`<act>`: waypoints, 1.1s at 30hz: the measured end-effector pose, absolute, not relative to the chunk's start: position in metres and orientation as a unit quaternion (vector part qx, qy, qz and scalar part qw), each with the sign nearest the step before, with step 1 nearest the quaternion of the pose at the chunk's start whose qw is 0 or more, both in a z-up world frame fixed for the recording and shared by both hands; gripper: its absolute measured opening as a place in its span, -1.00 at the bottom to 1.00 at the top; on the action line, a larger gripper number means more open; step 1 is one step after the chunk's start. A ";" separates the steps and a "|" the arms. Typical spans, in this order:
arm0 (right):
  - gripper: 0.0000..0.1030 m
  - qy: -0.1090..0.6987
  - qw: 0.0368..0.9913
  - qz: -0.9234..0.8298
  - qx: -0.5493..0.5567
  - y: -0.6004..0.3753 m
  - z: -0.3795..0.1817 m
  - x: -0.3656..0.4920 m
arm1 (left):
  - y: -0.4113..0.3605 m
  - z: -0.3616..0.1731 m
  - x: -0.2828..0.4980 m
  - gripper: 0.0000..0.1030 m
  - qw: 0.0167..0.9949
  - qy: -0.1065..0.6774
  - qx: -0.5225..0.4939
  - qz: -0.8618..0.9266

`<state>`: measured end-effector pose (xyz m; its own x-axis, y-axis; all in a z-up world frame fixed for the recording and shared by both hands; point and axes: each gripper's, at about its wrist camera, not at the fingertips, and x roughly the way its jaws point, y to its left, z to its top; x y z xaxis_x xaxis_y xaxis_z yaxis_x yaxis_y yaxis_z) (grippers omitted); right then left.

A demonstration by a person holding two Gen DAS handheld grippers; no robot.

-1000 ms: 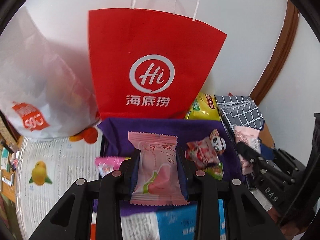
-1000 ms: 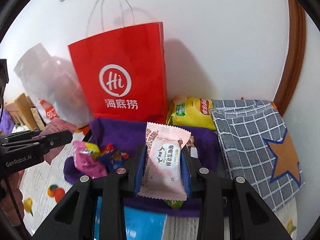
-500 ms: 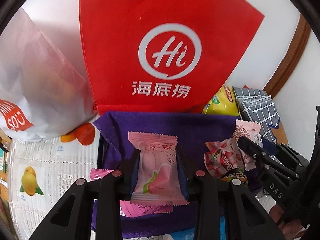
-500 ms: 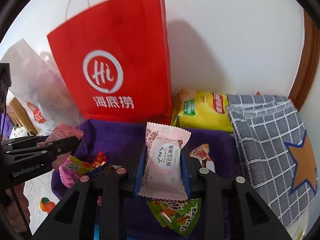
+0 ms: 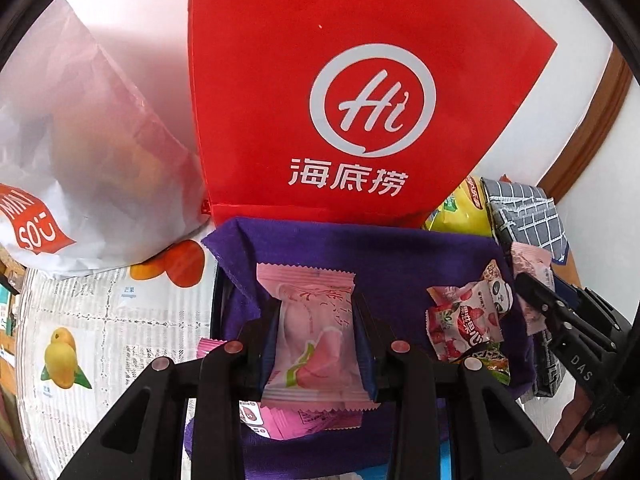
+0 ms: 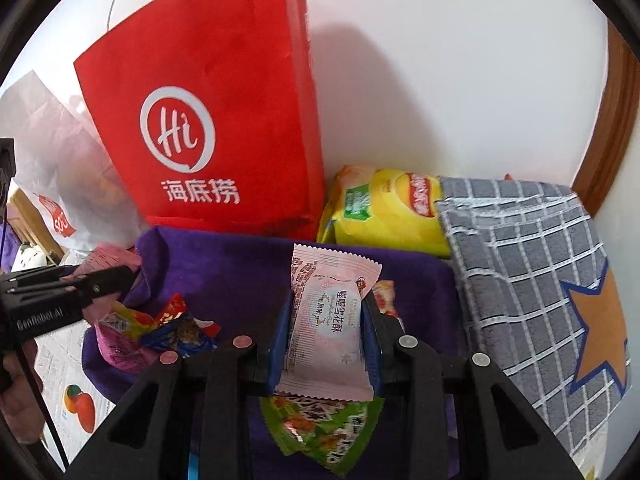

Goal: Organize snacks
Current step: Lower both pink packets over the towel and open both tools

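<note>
My left gripper (image 5: 316, 332) is shut on a pink peach-print candy packet (image 5: 314, 340), held over a bin lined with purple cloth (image 5: 360, 252). My right gripper (image 6: 326, 332) is shut on a pale pink snowflake-pastry packet (image 6: 330, 320) above the same purple cloth (image 6: 224, 264). In the left wrist view the right gripper (image 5: 532, 288) shows at the right edge with its packet (image 5: 530, 260). Loose snacks lie in the bin: a strawberry packet (image 5: 464, 320), pink wrappers (image 5: 276, 420), a green packet (image 6: 320, 428), and red, blue and magenta wrappers (image 6: 160, 328).
A red paper bag (image 5: 340, 100) stands against the wall behind the bin, a white plastic bag (image 5: 80, 160) to its left. A yellow chip bag (image 6: 384, 208) and a grey checked cloth with an orange star (image 6: 540, 280) lie at the right. Fruit-print paper (image 5: 80, 340) covers the table.
Both grippers have moved forward and down toward the purple-lined bin, each keeping its packet. The red bag looms larger and more loose snacks in the bin have come into view.
</note>
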<state>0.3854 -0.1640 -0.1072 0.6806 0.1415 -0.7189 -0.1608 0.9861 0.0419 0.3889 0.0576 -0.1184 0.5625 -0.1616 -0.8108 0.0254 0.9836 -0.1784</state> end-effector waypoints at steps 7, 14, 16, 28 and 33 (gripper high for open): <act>-0.35 0.405 0.908 0.106 -0.020 -0.159 -0.112 0.386 | 0.046 -0.120 0.389 -0.39 0.878 0.470 -0.066 -0.068; -0.35 0.436 0.889 0.130 -0.049 -0.137 -0.130 0.390 | 0.044 -0.127 0.393 -0.39 0.869 0.485 -0.067 -0.070; -0.34 0.443 0.885 0.132 -0.052 -0.135 -0.135 0.390 | 0.044 -0.128 0.393 -0.38 0.867 0.487 -0.069 -0.074; -0.32 0.460 0.877 0.121 -0.064 -0.134 -0.144 0.394 | 0.042 -0.135 0.395 -0.38 0.861 0.499 -0.064 -0.073; -0.25 0.458 0.878 0.122 -0.066 -0.133 -0.140 0.393 | 0.039 -0.135 0.397 -0.38 0.862 0.499 -0.060 -0.072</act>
